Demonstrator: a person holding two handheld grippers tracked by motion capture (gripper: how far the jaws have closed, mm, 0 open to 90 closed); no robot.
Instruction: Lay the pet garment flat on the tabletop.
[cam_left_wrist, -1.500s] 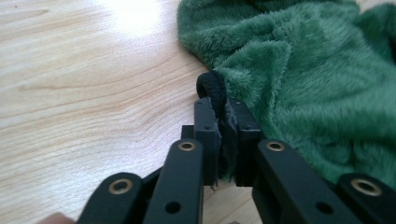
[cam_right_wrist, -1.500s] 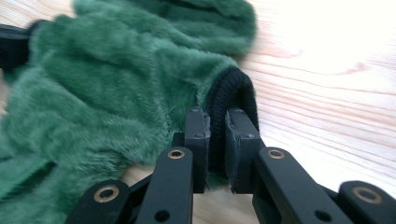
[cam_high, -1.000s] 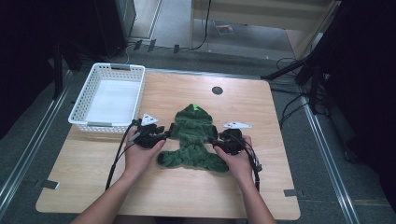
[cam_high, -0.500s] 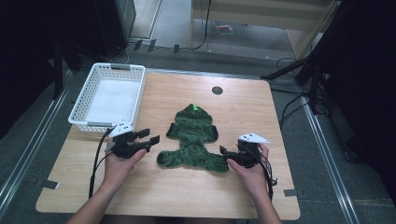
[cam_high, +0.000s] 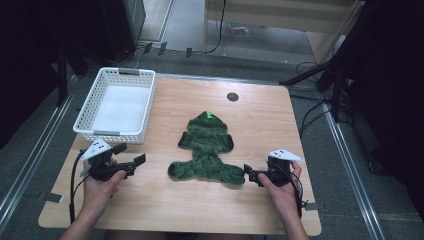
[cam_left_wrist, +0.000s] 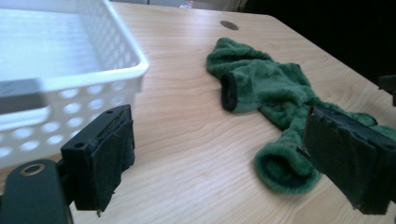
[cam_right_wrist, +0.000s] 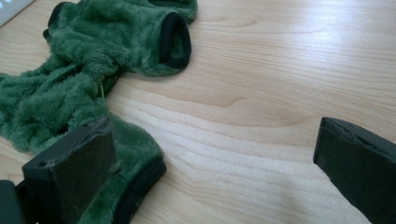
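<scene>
Green fleece pet hoodie (cam_high: 206, 150) lies flat on the desk (cam_high: 260, 120), probably for folding. Left gripper (cam_high: 131, 162) and right gripper (cam_high: 250, 176) flank it, jaws wide open, holding nothing.

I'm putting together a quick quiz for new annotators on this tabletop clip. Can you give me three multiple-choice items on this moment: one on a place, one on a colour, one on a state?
1. Where does the white basket stand on the table?
A. far left corner
B. far right corner
C. near edge, in the middle

2. What colour is the fleece garment?
A. red
B. green
C. yellow

3. How are the left gripper and right gripper set?
A. both shut on the garment
B. one open, one shut
C. both open, holding nothing

Answers:
1 A: in the high view the basket sits at the table's far left.
2 B: the pile is dark green in every view.
3 C: each gripper view shows its jaws wide apart with bare wood or loose fleece between.
</scene>
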